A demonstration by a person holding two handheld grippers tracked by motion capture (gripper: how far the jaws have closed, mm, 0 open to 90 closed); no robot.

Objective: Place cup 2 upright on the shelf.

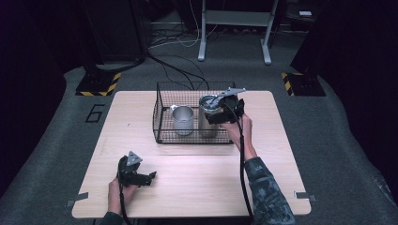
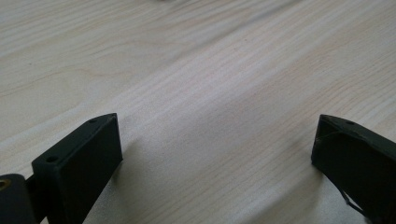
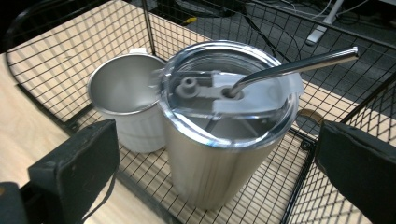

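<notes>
We note the steel tumbler (image 3: 219, 140) standing upright in the wire basket (image 1: 162, 119) at centre frame of the high view, just beside a smaller open cup (image 3: 123, 100) on its left; its clear lid and bent metal straw (image 3: 299, 65) are fitted. The right gripper (image 1: 224, 112) sits at the tumbler with jaws wide, flanking but not yet clamping it, presumably to lift it out. The left gripper (image 1: 141, 176) rests on the counter (image 2: 210, 70) at lower left, jaws wide, holding nothing.
</notes>
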